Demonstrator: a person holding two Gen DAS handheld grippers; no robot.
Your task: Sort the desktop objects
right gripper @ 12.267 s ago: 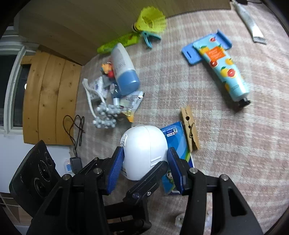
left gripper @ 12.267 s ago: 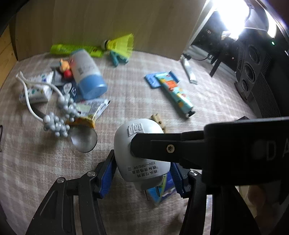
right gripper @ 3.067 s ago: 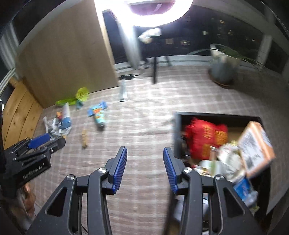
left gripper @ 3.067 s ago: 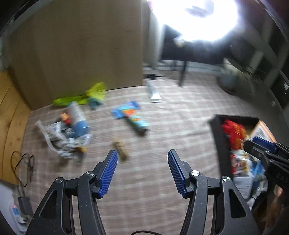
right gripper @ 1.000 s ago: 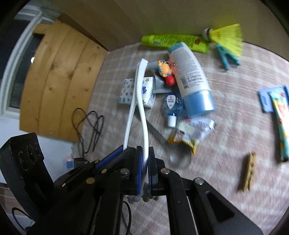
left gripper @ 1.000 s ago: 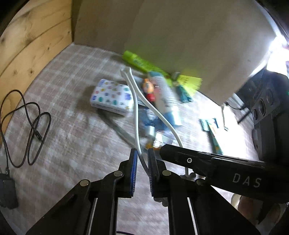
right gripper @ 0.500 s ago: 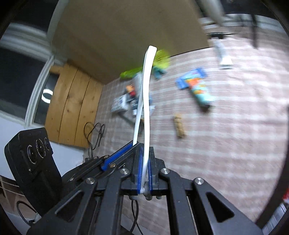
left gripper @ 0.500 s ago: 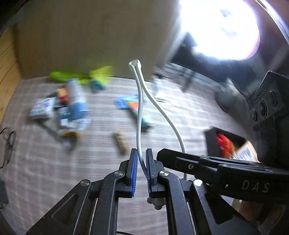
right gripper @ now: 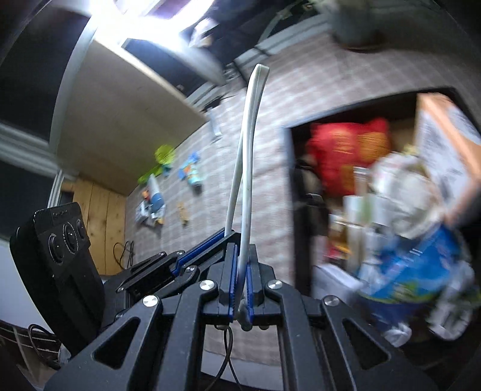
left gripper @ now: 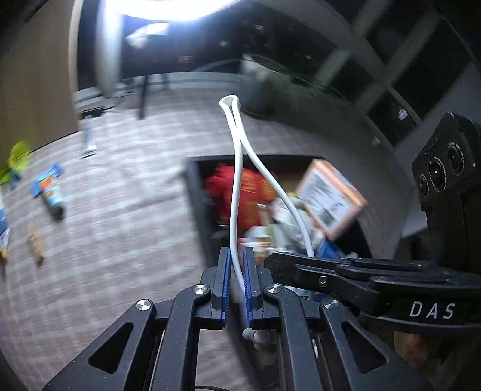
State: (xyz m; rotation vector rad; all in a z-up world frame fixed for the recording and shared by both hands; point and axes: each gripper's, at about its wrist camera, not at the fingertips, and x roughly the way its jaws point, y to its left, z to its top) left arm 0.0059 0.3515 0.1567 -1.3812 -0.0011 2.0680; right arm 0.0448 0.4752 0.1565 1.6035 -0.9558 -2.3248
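Left gripper [left gripper: 236, 284] clamping one leg of the white two-pronged massager [left gripper: 237, 168], right gripper [right gripper: 239, 284] pinching the other leg — both hanging beside the black box [left gripper: 198, 207] of sorted clutter.

Both views dim overall, cool blue cast. One strong source: a blown-out white lamp [left gripper: 168, 7] at the top edge of the left wrist view, and the same glare top-centre in the right wrist view (no detail inside it). Heavy motion blur on the checked cloth [left gripper: 114, 216] and on the black box [right gripper: 293, 186] contents; labels unreadable. Hand-held gripper frames and the white looped handle [left gripper: 236, 168] stay sharp. Fisheye bends straight lines hard near the rims; corners vignette to black. Loose items at far left are smeared colour blobs.
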